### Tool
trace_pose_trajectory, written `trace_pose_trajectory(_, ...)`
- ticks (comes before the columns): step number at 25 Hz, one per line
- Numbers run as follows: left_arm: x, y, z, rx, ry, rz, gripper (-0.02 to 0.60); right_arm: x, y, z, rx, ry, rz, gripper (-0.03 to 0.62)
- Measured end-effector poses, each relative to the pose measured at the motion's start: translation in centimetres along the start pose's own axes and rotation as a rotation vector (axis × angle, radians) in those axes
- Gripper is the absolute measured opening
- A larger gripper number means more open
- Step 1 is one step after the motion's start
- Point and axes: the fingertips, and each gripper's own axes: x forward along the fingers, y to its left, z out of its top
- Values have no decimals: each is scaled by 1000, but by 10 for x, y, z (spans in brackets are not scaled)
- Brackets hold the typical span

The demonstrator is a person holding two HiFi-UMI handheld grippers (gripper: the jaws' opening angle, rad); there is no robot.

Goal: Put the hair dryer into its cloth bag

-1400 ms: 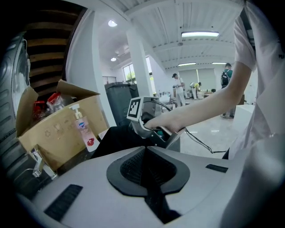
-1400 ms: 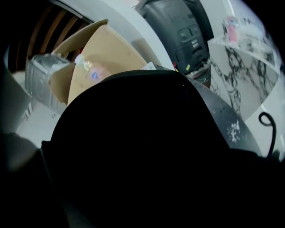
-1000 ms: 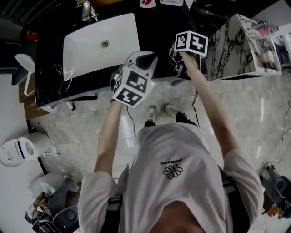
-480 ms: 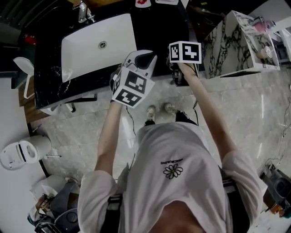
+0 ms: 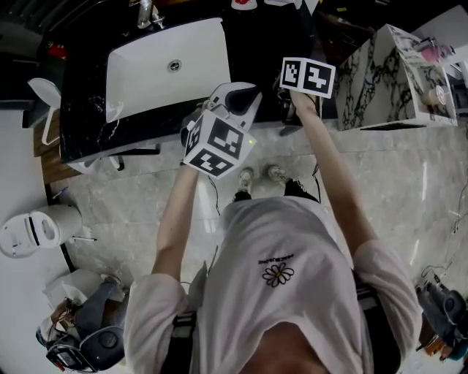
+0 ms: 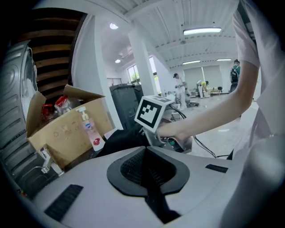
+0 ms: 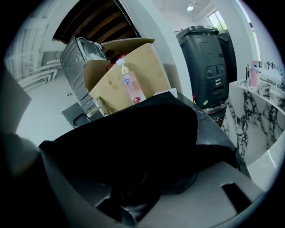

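Observation:
The black cloth bag (image 7: 133, 129) lies slumped on the black counter and fills the middle of the right gripper view; in the left gripper view the bag (image 6: 118, 139) sits just past the jaws. My right gripper (image 7: 142, 178) reaches into it with jaws wide apart and closing, dark cloth between them, no pad seen pressing. Its marker cube (image 5: 307, 77) shows over the counter edge. My left gripper (image 5: 241, 96) hovers beside it at the counter's front, and its jaws (image 6: 144, 153) are shut with nothing seen between them. I cannot make out the hair dryer in any view.
A white sink (image 5: 164, 69) with a faucet (image 5: 146, 13) is set in the black counter (image 5: 80, 124) to the left. A cardboard box (image 6: 67, 133) and a pump bottle (image 7: 129, 84) stand behind the bag. A black bin (image 7: 207, 62) and a marble unit (image 5: 387, 80) stand on the right.
The right gripper's cube slid slightly left and then back right over the counter edge. The left gripper has stayed almost where it was.

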Motion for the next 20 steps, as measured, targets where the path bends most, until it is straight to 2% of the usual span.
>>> trace_pose_trajectory(4, -1, 1, -15, -17, 32, 7, 20, 2, -3, -1, 23, -27, 14, 215)
trace_pose_trajectory(8, -2, 2, -27, -45, 47, 18, 20, -13, -12, -2, -72, -68, -27, 215)
trace_pose_trajectory(12, 2, -2, -33, -39, 51, 13, 20, -42, -18, 5, -142, -145, -61, 224)
trace_pose_trajectory(16, 7, -10, -35, 0, 55, 11, 21, -70, -28, 10, -216, -228, -123, 225)
trace_pose_trajectory(20, 14, -22, -50, 88, 115, 12, 21, -87, -38, -6, -245, -230, -163, 229)
